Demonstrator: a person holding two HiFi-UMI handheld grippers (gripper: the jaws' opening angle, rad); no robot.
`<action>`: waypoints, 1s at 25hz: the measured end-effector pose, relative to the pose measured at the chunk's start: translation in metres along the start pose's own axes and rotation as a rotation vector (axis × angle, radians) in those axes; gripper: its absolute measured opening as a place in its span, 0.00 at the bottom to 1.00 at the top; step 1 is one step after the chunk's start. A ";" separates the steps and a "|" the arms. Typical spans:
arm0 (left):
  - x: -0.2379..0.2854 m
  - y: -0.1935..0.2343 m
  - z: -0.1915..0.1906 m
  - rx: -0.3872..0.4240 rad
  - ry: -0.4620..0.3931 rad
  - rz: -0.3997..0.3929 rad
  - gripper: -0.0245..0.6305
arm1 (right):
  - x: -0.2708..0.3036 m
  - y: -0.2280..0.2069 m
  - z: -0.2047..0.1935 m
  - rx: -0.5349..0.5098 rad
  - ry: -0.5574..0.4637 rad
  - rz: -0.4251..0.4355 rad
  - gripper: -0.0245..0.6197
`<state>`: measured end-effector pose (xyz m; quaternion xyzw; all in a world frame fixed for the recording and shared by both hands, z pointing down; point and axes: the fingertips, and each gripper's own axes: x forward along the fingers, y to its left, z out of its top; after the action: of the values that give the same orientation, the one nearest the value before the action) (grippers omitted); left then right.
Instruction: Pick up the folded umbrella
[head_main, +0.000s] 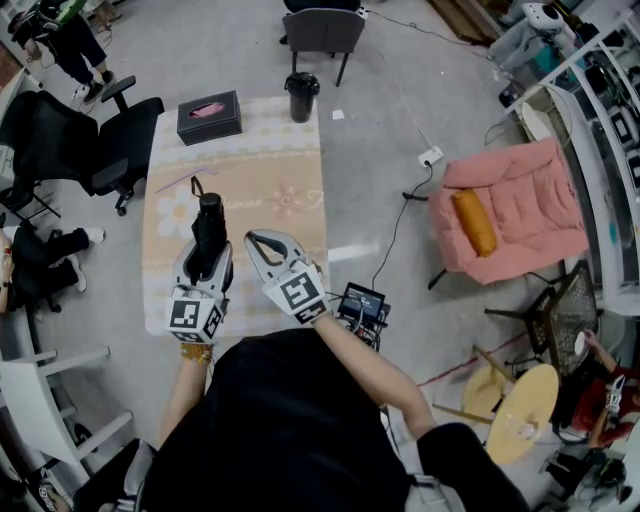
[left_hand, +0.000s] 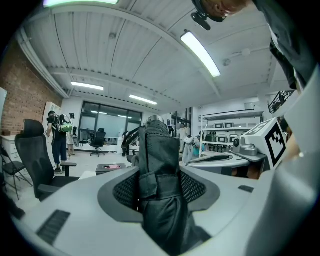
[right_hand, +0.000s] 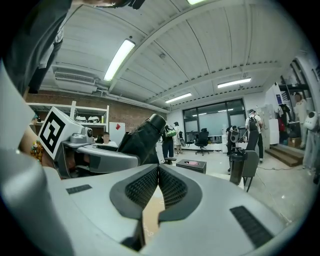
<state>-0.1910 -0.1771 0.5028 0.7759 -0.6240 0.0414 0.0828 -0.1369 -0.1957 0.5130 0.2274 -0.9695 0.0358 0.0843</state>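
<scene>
Left gripper (head_main: 206, 256) clamps the folded umbrella (head_main: 210, 216), right gripper (head_main: 254, 240) closed empty beside it, black box (head_main: 209, 117) beyond.

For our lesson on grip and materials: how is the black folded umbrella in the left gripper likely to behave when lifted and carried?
The folded umbrella probably has a stiff core, since it stands straight past the left gripper. Its strapped, creased fabric looks soft and may slip.
</scene>
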 end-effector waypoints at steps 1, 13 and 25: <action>0.000 0.000 0.000 -0.001 0.002 0.000 0.36 | 0.000 0.000 0.001 0.006 0.001 0.001 0.06; 0.004 -0.002 -0.002 -0.003 0.015 -0.013 0.36 | 0.002 -0.004 -0.002 0.018 0.015 -0.005 0.06; 0.007 -0.002 -0.004 -0.004 0.022 -0.022 0.36 | 0.003 -0.003 -0.003 0.020 0.023 0.004 0.06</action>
<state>-0.1874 -0.1830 0.5077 0.7821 -0.6145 0.0478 0.0918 -0.1380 -0.1996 0.5170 0.2260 -0.9685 0.0485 0.0931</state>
